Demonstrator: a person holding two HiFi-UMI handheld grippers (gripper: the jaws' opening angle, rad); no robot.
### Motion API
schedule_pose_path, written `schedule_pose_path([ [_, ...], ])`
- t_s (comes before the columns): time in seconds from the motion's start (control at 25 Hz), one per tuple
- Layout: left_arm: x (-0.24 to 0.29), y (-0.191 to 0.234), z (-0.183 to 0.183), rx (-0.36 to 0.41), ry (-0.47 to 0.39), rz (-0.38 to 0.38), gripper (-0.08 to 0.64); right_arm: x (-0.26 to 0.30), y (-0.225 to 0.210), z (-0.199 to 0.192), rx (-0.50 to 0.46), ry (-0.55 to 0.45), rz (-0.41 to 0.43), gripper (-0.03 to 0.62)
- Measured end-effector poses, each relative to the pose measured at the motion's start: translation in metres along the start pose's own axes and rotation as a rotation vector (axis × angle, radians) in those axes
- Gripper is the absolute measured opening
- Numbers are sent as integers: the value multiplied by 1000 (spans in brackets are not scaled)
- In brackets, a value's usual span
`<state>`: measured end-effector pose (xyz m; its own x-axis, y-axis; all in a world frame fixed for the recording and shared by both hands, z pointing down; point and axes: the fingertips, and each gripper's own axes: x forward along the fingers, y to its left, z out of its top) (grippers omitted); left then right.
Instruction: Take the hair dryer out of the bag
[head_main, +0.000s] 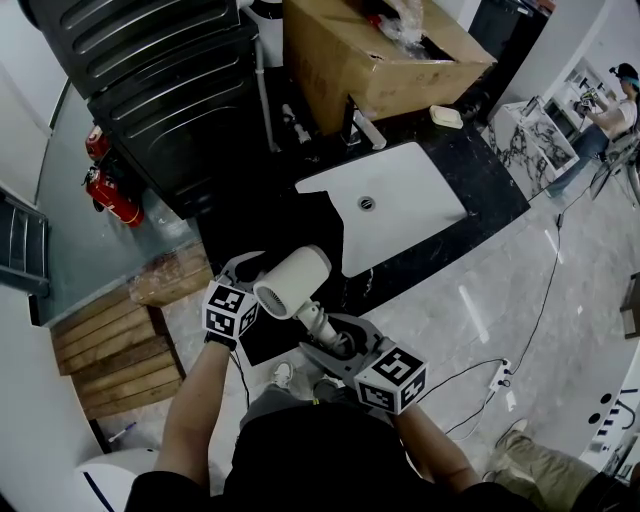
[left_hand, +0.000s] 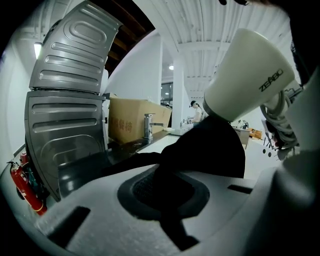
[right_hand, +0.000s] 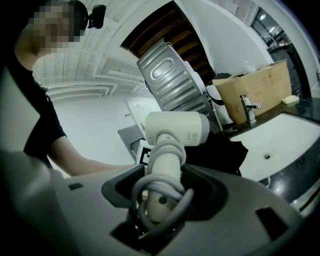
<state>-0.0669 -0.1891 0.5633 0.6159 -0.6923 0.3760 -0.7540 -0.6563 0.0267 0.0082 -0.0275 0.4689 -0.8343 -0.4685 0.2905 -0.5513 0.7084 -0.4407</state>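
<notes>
A cream hair dryer (head_main: 292, 281) with its grey cord wound round the handle is held up in front of me. My right gripper (head_main: 322, 335) is shut on that handle (right_hand: 165, 170), and the barrel (right_hand: 177, 129) stands above the jaws. The left gripper (head_main: 247, 266) sits just left of the barrel and is shut on a fold of the black bag (left_hand: 210, 145). In the left gripper view the barrel (left_hand: 245, 75) rises clear above the black cloth, and the jaws (left_hand: 162, 195) pinch the fabric. The bag (head_main: 310, 225) hangs dark below the dryer.
A white sink (head_main: 385, 205) lies in a black counter, with a faucet (head_main: 362, 128) and a cardboard box (head_main: 370, 50) behind it. A ribbed metal panel (head_main: 150, 70) stands at left, by red fire extinguishers (head_main: 110, 190). Wooden steps (head_main: 110, 340) and a power strip (head_main: 497, 375) lie on the floor.
</notes>
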Motion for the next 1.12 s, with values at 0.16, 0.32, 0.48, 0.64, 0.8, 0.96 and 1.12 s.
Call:
schedule_pose_path([
  [0.16,-2,-1,-5,-4,8,-3,23,-4,-1,10,-4,-27,-12,239],
  [0.32,-6,-3,-8,13,11,-3,23,-8,-12,11,-10,-30,-56,239],
  [0.48,-11,-9,-9,31,10,-21,25,-14,-25,9,-18,-32,-103,239],
  [0.64,-17,-20,-10,24,7,-60,25,-21,-36,12,-32,-41,-146,239],
  [0.8,-26,-24,-4,13,-16,-63,26,-28,-47,18,-25,-60,-179,241],
  [0.96,-37,-29,-5,24,-3,-87,39,-32,-56,24,-20,-81,-204,241],
  [1.12,-45,-42,-14,68,59,-142,178,-36,-63,28,-13,-89,-223,241],
])
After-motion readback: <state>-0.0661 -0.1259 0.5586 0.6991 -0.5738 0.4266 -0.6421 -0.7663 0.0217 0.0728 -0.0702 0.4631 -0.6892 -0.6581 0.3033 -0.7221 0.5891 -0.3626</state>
